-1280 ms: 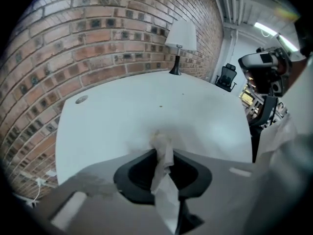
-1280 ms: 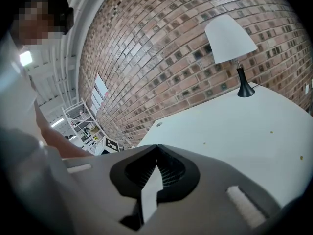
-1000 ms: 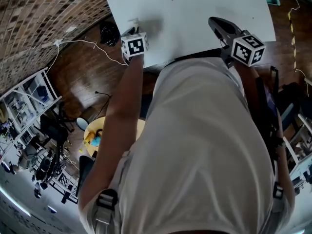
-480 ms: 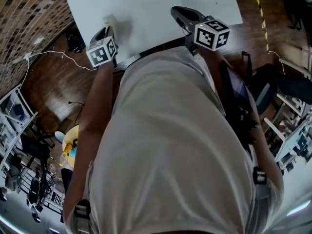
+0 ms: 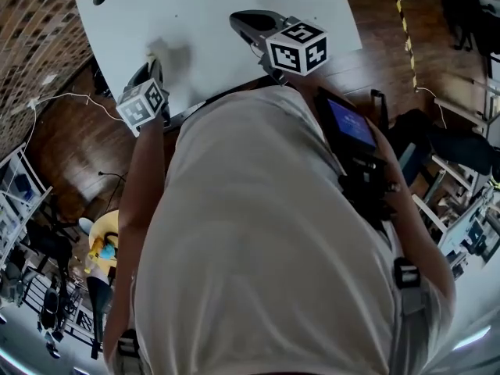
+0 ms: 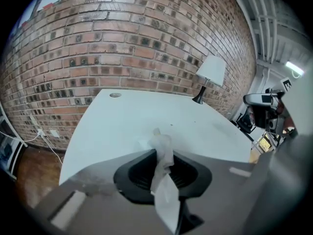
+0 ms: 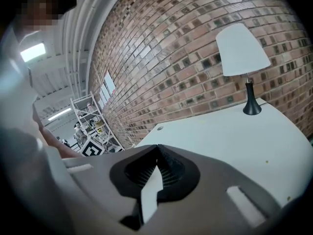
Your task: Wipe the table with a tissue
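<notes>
Fingers of my left gripper (image 6: 159,152) pinch the crumpled white tissue (image 6: 161,176), now drawn back to 7 o'clock on the white rectangular table (image 5: 226,6); my right gripper (image 7: 157,151) is closed, empty. More wiping probably remains.

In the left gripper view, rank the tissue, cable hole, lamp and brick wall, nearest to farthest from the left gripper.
1. tissue, pinched in the jaws of the left gripper.
2-3. cable hole, far left of the table, and lamp, far right: too close to call.
4. brick wall, behind both.
</notes>
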Action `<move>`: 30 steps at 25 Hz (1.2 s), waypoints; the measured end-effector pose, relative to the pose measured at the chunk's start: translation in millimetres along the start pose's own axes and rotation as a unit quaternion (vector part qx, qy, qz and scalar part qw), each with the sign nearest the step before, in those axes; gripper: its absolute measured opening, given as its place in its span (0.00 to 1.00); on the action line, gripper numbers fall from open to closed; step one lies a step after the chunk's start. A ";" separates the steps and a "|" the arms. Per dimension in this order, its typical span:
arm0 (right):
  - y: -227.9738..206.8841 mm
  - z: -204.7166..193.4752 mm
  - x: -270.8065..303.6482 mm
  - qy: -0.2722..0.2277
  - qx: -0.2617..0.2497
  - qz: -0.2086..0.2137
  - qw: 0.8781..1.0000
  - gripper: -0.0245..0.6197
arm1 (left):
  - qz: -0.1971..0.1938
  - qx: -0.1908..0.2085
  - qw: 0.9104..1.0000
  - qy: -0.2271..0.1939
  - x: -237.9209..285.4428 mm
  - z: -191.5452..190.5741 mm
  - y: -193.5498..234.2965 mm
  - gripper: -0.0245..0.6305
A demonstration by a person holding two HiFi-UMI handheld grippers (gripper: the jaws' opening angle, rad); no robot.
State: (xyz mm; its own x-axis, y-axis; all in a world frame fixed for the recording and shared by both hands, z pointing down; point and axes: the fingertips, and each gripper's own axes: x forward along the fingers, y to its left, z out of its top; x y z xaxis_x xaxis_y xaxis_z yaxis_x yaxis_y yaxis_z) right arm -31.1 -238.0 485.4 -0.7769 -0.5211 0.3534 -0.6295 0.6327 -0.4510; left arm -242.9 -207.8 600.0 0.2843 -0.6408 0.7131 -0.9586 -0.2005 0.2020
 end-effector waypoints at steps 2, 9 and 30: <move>-14.7 0.1 -9.2 0.006 0.006 0.010 1.000 0.05 | 0.005 -0.011 1.000 0.000 5.1 0.0 -14.6 0.15; -67.0 5.7 -31.3 -0.008 0.028 0.022 0.999 0.05 | -0.037 -0.051 0.998 -0.016 38.2 0.2 -52.6 0.15; -111.8 -1.7 -86.9 -0.030 0.089 -0.048 0.994 0.05 | 0.026 0.047 0.996 0.076 127.2 58.5 -23.8 0.14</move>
State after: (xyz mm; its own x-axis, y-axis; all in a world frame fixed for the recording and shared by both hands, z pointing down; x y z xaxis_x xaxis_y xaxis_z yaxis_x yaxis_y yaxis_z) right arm 106.8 -262.5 506.6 -0.7082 -0.6109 0.3538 -0.6840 0.4695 -0.5583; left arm -183.1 -327.8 646.6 0.2219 -0.5345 0.8155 -0.9647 -0.2422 0.1037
